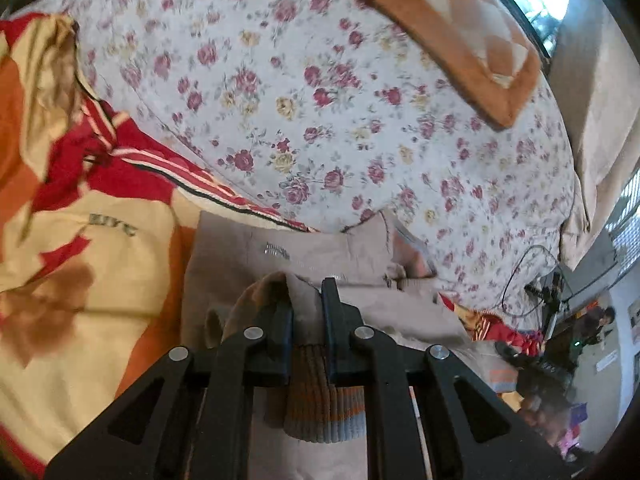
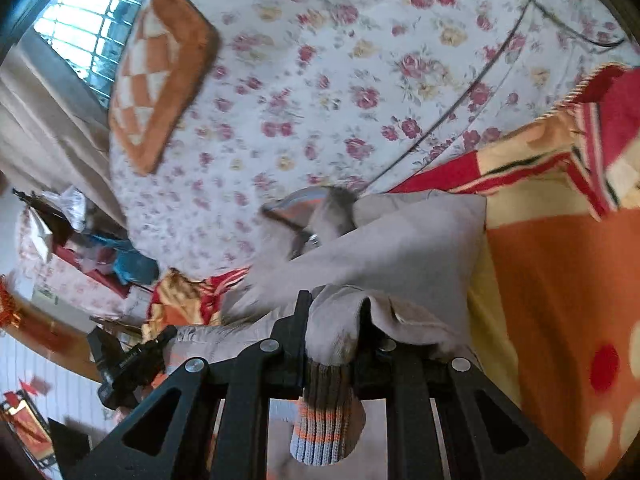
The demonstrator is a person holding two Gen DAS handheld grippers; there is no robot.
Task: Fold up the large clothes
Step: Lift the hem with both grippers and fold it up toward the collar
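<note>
While both pairs of tongs are clamped on cloth, the left tongs (image 1: 306, 312) pinch a fold of the beige jacket (image 1: 280, 252) with its striped ribbed cuff (image 1: 324, 412) hanging down between the black fingers (image 1: 332, 312), and the right tongs (image 2: 334, 324) grip another bunched part of the same jacket, a second striped cuff (image 2: 326, 420) drooping below their black linkage. From the left wrist view, the garment spreads forward from the tongs, a short run of metal zipper teeth (image 1: 276, 254) showing on its flat front. From the right wrist view, a broad grey-beige panel of the jacket rises ahead of the tongs, and a bit of collar or hood lining (image 2: 300, 208) pokes out past it; which it is I cannot tell. The jacket lies on an orange, red and cream blanket (image 1: 80, 240) that covers the near part of the bed. Beyond it stretches a white sheet printed with roses (image 1: 320, 100), a thin dark cable (image 2: 460, 100) trailing across it. Further off on that sheet rests a brown and cream checked cushion (image 1: 440, 28), and behind it a barred window (image 2: 92, 28) lets in bright daylight beside a pale curtain (image 2: 48, 120).
</note>
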